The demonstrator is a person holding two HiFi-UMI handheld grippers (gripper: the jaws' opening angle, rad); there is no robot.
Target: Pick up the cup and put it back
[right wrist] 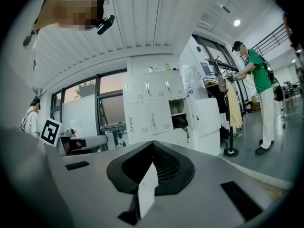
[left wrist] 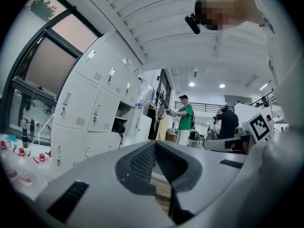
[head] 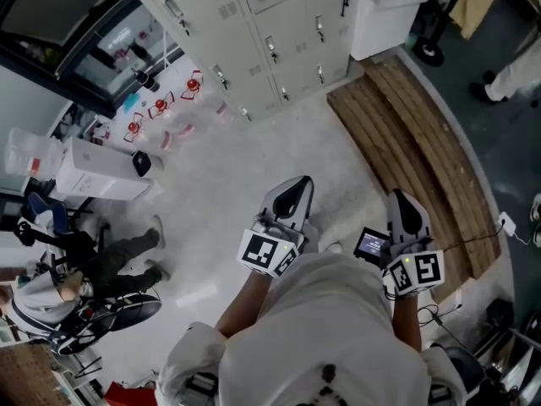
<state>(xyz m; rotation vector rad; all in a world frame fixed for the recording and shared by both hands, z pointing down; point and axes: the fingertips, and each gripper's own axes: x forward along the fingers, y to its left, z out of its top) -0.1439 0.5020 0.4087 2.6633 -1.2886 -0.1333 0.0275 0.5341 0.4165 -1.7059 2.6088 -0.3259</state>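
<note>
Below the head camera, the person holds both grippers out level in front of the torso, over a pale floor point(head: 245, 167). The left gripper point(head: 297, 180) has its jaws together, tips meeting, nothing between them; its own view shows the same point(left wrist: 155, 144). The right gripper point(head: 399, 194) is also closed and empty, tips touching in its own view point(right wrist: 153, 144). Marker cubes sit at the rear of each, left point(head: 269, 252) and right point(head: 418, 271). A small lit screen point(head: 370, 244) sits just beside the right gripper's cube. The cup: no view lets me place it. A wooden slatted platform point(head: 414, 142) runs diagonally at the right, near the right gripper. White lockers point(head: 270, 32) stand ahead, well apart from both grippers. Red-capped bottles point(head: 161, 108) stand in a cluster left of the lockers, with a white box point(head: 97, 172) near them. One person sits at the far left point(head: 101, 260). The left gripper view has a person in a green shirt point(left wrist: 184, 120) standing in the distance, another in black point(left wrist: 228, 122) beside.
</note>
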